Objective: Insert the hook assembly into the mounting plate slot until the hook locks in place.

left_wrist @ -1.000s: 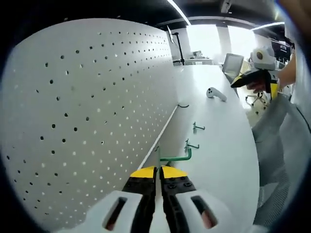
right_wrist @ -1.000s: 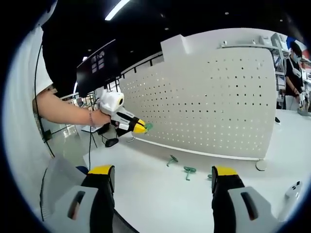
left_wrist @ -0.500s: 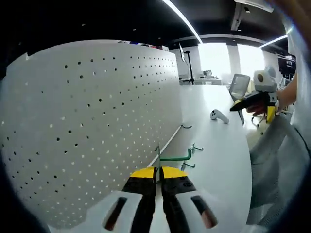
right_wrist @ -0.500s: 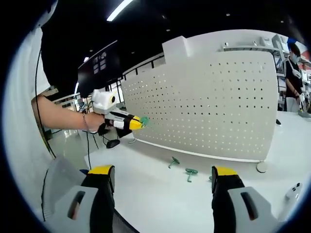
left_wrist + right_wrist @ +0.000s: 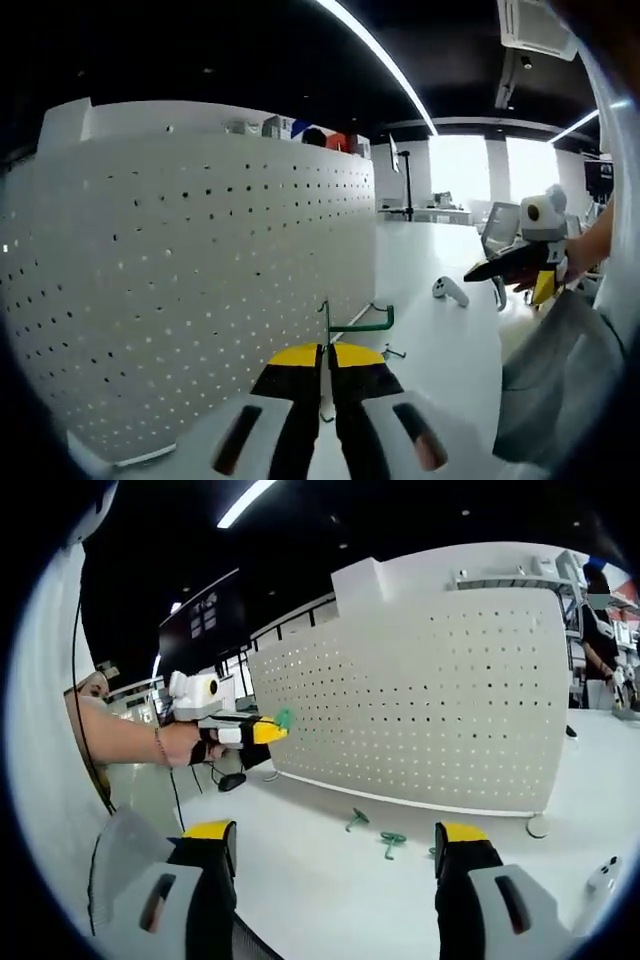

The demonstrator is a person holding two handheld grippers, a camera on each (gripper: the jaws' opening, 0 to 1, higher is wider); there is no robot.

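Here the left tongs (image 5: 327, 352) are pressed together on a green hook (image 5: 357, 322), its thin wire stem clamped between the yellow tips and its bent arm pointing right. The hook is held in the air just in front of the white perforated pegboard (image 5: 190, 280), which stands upright on the white desk (image 5: 440, 340); whether it touches the board cannot be told. In the right gripper view the right tongs (image 5: 335, 852) are spread wide, holding nothing, above the desk. Two more green hooks (image 5: 374, 828) lie on the desk near the pegboard's foot. A white controller (image 5: 449, 290) rests farther along.
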